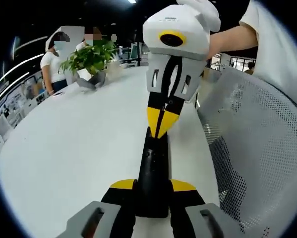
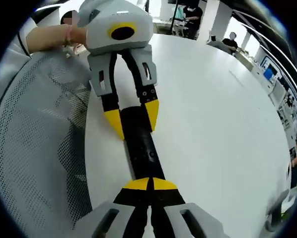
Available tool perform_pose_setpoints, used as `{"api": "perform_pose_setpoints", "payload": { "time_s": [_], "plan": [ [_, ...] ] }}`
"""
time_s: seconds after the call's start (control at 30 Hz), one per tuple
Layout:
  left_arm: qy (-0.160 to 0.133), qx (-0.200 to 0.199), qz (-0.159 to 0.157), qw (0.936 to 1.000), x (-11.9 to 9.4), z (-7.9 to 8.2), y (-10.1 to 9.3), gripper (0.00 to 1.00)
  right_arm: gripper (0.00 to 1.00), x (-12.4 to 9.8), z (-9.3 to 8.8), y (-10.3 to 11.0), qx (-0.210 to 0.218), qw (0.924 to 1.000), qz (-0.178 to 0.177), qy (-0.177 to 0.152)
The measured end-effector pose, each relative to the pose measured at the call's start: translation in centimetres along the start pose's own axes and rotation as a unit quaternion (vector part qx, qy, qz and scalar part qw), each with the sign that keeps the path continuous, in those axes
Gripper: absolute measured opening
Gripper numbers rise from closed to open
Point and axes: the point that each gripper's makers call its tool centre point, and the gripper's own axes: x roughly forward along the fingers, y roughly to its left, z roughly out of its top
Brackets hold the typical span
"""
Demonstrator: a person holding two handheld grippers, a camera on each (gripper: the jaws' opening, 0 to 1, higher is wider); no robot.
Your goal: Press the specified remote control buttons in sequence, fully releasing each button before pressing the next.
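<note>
Your left gripper (image 1: 152,191) has its yellow-tipped fingers (image 1: 122,185) clamped on the near end of the black remote control (image 1: 154,173), one finger on each long side. The remote lies flat on the white table (image 1: 74,148), close to its edge, running lengthwise away from you in the left gripper view.

Your right gripper (image 2: 150,184) meets the remote's other end. Its fingers (image 2: 163,184) are drawn together, tips touching, and the joined tips sit on the remote's top face (image 2: 141,141); whether a button is pressed down you cannot tell.

In the right gripper view the left gripper (image 2: 133,119) straddles the far end of the remote.

The table is long, white and glossy. A grey mesh chair back (image 1: 258,144) stands just beside its edge, next to the remote. A potted green plant (image 1: 90,62) sits far down the table. People (image 1: 51,64) stand beyond it. The room is an open office with shelving (image 1: 12,106) along the left wall and strip lights overhead.
</note>
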Motion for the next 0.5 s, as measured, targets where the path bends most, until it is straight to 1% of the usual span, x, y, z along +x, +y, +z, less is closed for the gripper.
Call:
{"api": "perform_pose_setpoints", "payload": {
  "time_s": [0.1, 0.13, 0.17, 0.2, 0.37, 0.5],
  "plan": [
    [0.001, 0.008, -0.002, 1.0, 0.0, 0.0, -0.1, 0.24, 0.0, -0.2, -0.2, 0.1, -0.003, 0.9999, 0.009, -0.006],
    [0.0, 0.012, -0.005, 0.9999, 0.0, 0.0, -0.2, 0.24, 0.0, -0.3, -0.2, 0.6, 0.004, 0.9996, 0.027, -0.01],
    [-0.002, 0.016, -0.012, 0.9998, -0.1, 0.0, -0.5, 0.24, 0.0, -0.4, -0.2, 1.0, 0.02, 0.999, 0.037, -0.013],
    [-0.003, 0.016, -0.015, 0.9998, -0.1, -0.1, -0.6, 0.24, 0.0, -0.6, -0.2, 1.0, 0.027, 0.9987, 0.04, -0.015],
    [-0.016, 0.025, -0.027, 0.9992, -0.1, -0.2, -0.8, 0.24, 0.0, -0.6, 0.2, 1.1, 0.016, 0.9989, 0.036, -0.025],
    [-0.019, 0.025, -0.029, 0.9991, 0.0, -0.1, -0.8, 0.24, 0.0, -0.1, 0.9, 1.4, 0.019, 0.9982, 0.046, -0.032]
  ]
}}
